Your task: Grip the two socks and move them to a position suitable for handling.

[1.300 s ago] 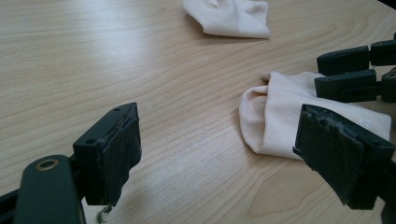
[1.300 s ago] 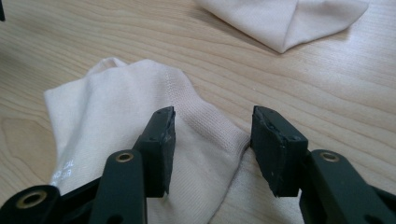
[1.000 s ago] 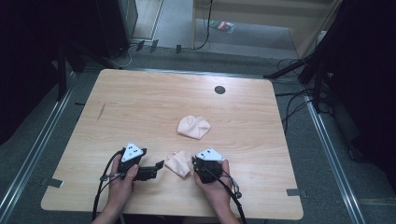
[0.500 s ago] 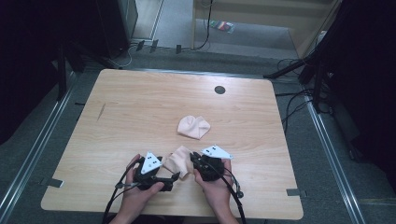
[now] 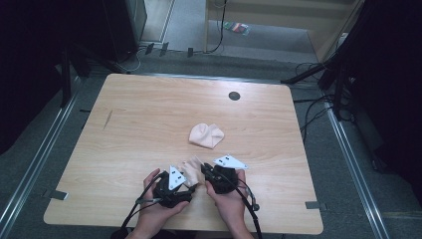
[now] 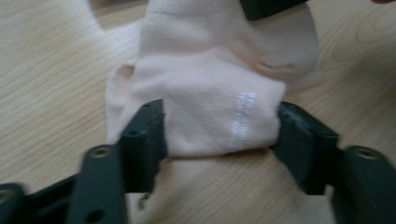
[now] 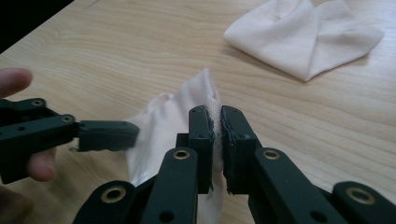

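Sock (image 6: 210, 112) sits at the lower middle of the high view, near the desk's (image 5: 149, 124) front edge, stretched between both grippers. The right gripper (image 7: 215, 140) has its jaws pinched tight on one bunched edge. The left gripper's (image 6: 219, 135) jaws have just been closing and now flank the folded end, pads about touching the fabric on each side. A second sock (image 5: 206, 135) lies crumpled just above. The folded end could slip from the left jaws if they close on too few layers, or a hard pull could tear the edge free of the right jaws. Hands hide most of the sock from above; whether the left pads truly press is hard to tell.
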